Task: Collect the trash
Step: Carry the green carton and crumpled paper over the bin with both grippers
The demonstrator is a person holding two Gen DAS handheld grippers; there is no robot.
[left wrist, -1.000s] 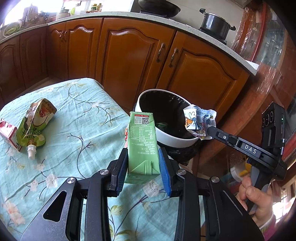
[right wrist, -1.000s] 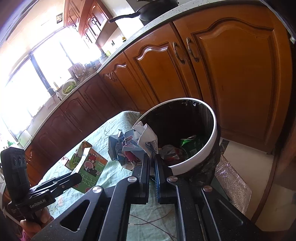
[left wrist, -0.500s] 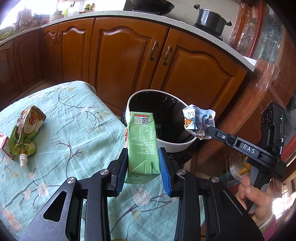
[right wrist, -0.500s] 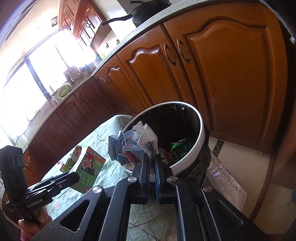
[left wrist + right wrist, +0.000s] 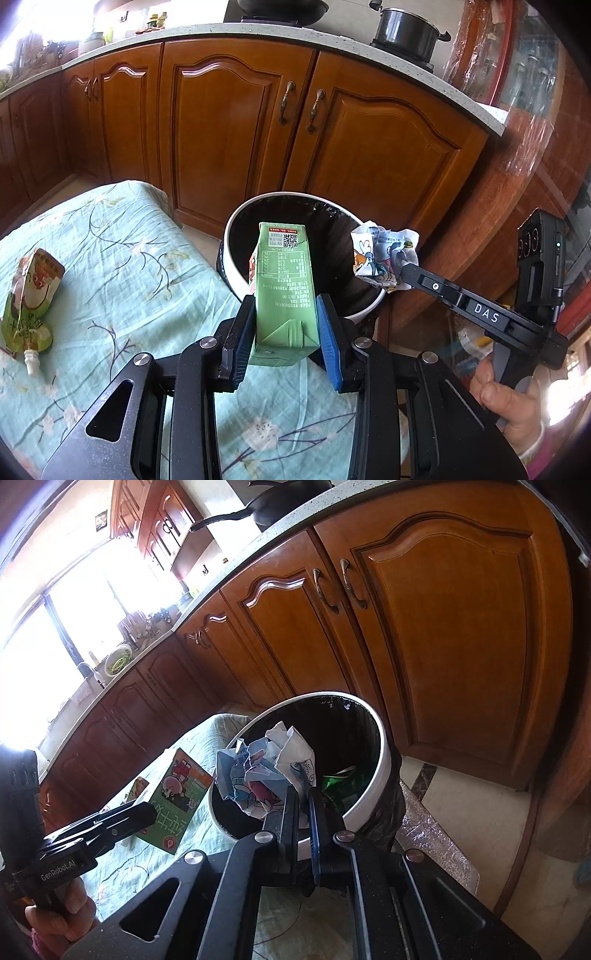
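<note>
While my left gripper (image 5: 285,334) clamps its jaws on both sides of the green carton (image 5: 284,291), the carton stands upright between the blue pads, its top end over the near rim of the trash bin (image 5: 236,280). My right gripper (image 5: 303,812) has its jaws pinched tight on a crumpled printed wrapper (image 5: 264,771), and that wrapper hangs over the bin's black-lined mouth. Green and white scraps lie down inside the bin. Back on the floral-cloth worktop (image 5: 122,280), a flattened drink pouch (image 5: 31,299) lies well apart from the bin.
</note>
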